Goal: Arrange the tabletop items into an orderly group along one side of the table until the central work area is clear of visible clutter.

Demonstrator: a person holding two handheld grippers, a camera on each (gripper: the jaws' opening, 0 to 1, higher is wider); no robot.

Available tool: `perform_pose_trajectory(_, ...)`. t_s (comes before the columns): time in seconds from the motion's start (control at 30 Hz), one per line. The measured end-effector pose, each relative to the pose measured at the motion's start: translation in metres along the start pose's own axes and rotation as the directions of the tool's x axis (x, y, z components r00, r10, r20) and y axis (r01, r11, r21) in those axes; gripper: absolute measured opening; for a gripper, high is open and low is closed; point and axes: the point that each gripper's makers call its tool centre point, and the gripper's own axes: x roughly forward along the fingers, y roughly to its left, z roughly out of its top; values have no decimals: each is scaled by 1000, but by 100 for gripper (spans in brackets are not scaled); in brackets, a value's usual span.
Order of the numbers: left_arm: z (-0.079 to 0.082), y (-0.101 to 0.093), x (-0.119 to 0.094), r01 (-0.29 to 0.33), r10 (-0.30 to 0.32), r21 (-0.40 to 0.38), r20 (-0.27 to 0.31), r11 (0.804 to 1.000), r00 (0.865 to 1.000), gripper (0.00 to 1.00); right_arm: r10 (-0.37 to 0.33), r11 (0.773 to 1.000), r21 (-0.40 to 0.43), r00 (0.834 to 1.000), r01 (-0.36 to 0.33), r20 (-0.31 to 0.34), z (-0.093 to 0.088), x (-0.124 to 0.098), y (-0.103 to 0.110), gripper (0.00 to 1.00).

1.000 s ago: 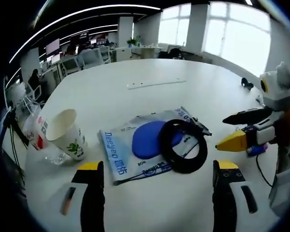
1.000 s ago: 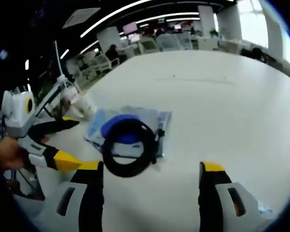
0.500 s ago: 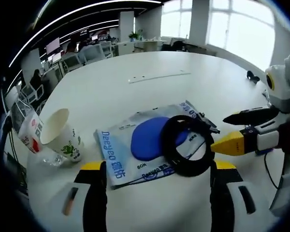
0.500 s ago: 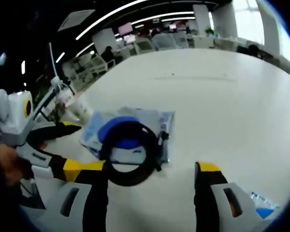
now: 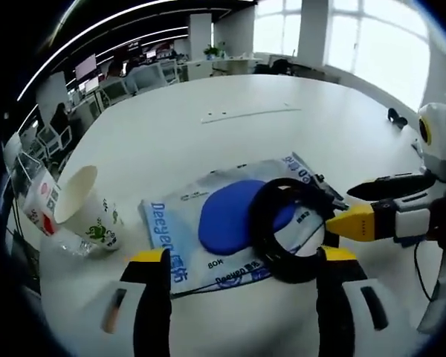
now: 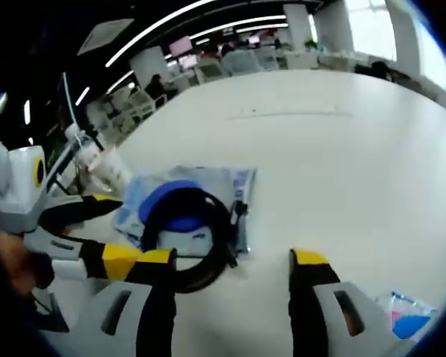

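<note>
A black coiled cable (image 5: 262, 236) lies on a flat packet holding a blue oval pad (image 5: 224, 217), printed "Deeyeo", in the middle of the white table (image 5: 208, 141). My left gripper (image 5: 243, 255) is open, its jaws standing either side of the packet's near edge. From the right comes my right gripper (image 5: 342, 206), open, its yellow tip touching or nearly touching the coil's right side. In the right gripper view the cable (image 6: 224, 232) and packet (image 6: 241, 186) lie just ahead of my open right gripper (image 6: 233, 256). The left gripper (image 6: 119, 227) enters there from the left, open.
A white paper cup (image 5: 82, 212) leans at the table's left edge beside a clear wrapper with red print (image 5: 41, 208). A thin white strip (image 5: 245, 115) lies farther back, a small black object (image 5: 394, 115) at far right. A small blue packet (image 6: 412, 321) lies near my right jaw.
Both grippers have drawn closer to the cable and packet, and the right gripper's yellow tip has reached the coil's edge. The table items have not moved.
</note>
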Motion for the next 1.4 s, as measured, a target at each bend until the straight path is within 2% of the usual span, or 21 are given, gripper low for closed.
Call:
perform_pose_trajectory(0.2,2,-6,7,-1,1,16,3,1000,1000,68,3,1000,-1,1000,-3,-10,1,4,5,55)
perform_pose_trajectory(0.27,0,-10,10,4,-4,45,-6,999,1000,67,-2,1000,-14,1000,2,-18,0,5,6,54)
perform_pose_trajectory(0.37,-5,-12,15,4,0,90,-36,996,999,62,-33,998,-57,999,31,-34,-3,5,5,50)
perform_pose_trajectory(0.53,-5,-11,17,-21,24,76,-39,997,999,61,-63,990,-130,996,55,-58,-9,5,7,41)
perform_pose_trajectory(0.8,-10,-12,15,-62,63,11,-76,998,995,54,-74,994,-89,995,68,-69,-9,8,14,23)
perform_pose_trajectory(0.87,-10,-15,15,-69,69,14,-87,998,994,52,-92,993,-80,993,87,-68,-10,8,14,23)
perform_pose_trajectory(0.93,-11,-20,16,-45,46,9,-94,999,994,44,-104,992,-75,992,99,-67,-11,8,14,22)
perform_pose_trajectory(1.1,-11,-28,17,-49,52,25,-109,998,993,35,-109,993,-49,991,105,-72,-12,8,13,19)
perform_pose_trajectory(1.17,-11,-30,17,-50,53,30,-113,998,992,33,-107,994,-17,991,106,-80,-14,7,14,17)
perform_pose_trajectory(1.4,-12,-33,17,-41,45,38,-117,998,992,27,-94,996,2,992,95,-83,-14,7,14,13)
